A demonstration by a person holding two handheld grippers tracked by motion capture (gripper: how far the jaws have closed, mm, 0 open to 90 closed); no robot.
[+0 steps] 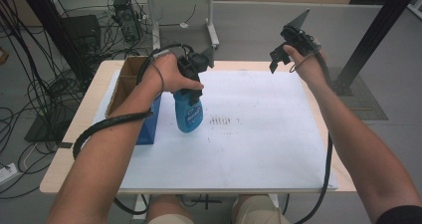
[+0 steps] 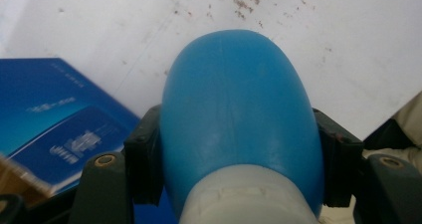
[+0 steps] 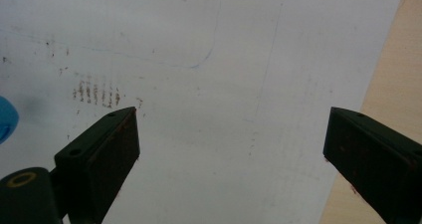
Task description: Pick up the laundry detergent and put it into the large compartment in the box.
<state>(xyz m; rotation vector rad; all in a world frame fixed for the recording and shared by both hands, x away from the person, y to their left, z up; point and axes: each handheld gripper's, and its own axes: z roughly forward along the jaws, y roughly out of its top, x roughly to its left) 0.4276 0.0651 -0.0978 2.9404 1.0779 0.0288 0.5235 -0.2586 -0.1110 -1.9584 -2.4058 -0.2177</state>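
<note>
A blue plastic bottle (image 1: 188,114) with a white neck hangs bottom-down over the white sheet (image 1: 259,134), left of centre. My left gripper (image 1: 191,87) is shut on it just below the neck. In the left gripper view the bottle (image 2: 239,114) bulges between both black pads (image 2: 144,159). My right gripper (image 1: 278,59) is raised above the table's far right part. Its jaws stand wide apart, and in the right gripper view the right gripper (image 3: 229,149) holds nothing over the sheet (image 3: 224,59).
A blue box (image 1: 149,122) lies just left of the bottle, beside an open cardboard box (image 1: 125,82) at the table's left edge. Brown smudges (image 1: 220,120) mark the sheet near its middle. The wooden table edge (image 3: 393,74) runs along the right.
</note>
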